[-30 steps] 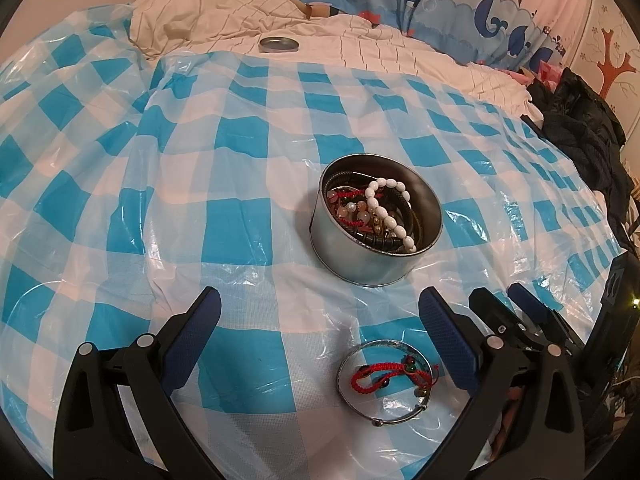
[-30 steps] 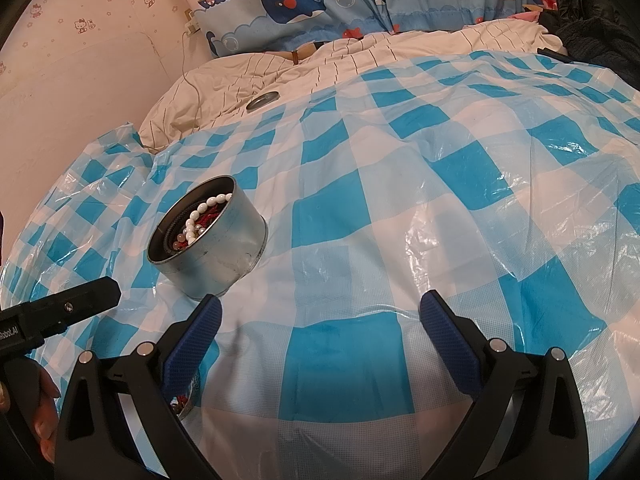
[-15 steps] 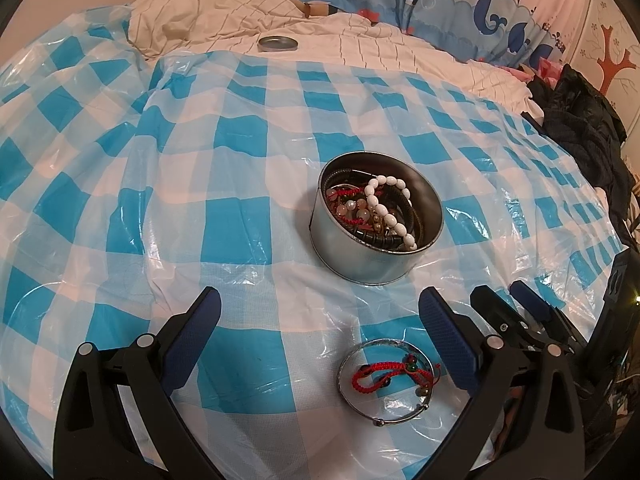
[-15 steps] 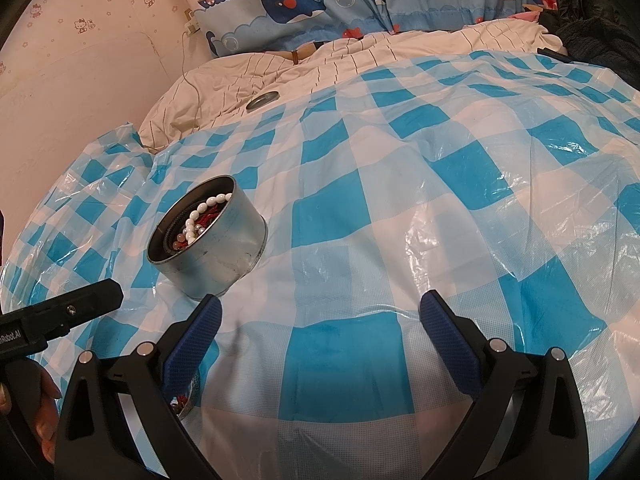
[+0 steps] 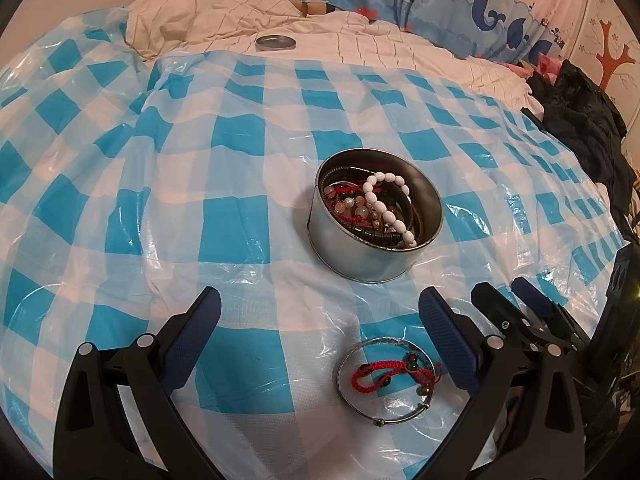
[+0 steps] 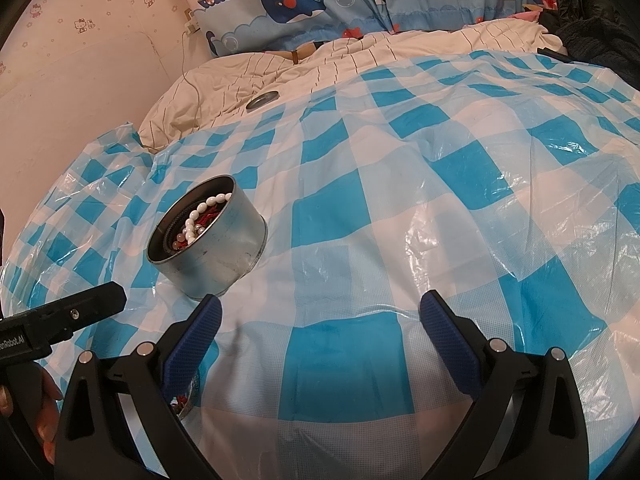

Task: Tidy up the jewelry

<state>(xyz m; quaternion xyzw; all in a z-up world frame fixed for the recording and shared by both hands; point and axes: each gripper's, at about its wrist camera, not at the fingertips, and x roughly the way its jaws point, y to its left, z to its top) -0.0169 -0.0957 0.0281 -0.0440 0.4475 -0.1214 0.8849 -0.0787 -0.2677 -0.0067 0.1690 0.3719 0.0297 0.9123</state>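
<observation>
Left gripper (image 5: 318, 316): jaws spread wide, nothing between the pads, held low over the blue-and-white checked plastic sheet (image 5: 232, 216).

Right gripper (image 6: 318, 318): jaws likewise spread wide and empty, over a bare part of the sheet. In the left wrist view its black fingers lie at about 4 o'clock, just beside the left gripper's right finger.

Round metal tin (image 5: 374, 248): stands upright on the sheet at 12 o'clock from the left gripper, lid off. Contents: a white bead bracelet (image 5: 386, 204) draped over dark bands, red cord and pale beads. In the right wrist view the tin appears at about 10 o'clock.

Silver bangle (image 5: 387, 376): lies flat on the sheet between the left gripper's fingers, toward the right finger, at 6 o'clock from the tin and well apart from it. A red cord bracelet (image 5: 384, 372) with dark beads lies across it, mostly inside the ring.

Tin lid (image 5: 276, 43): rests on the cream striped bedding (image 5: 360, 44) at 11 o'clock, beyond the sheet's far edge.
</observation>
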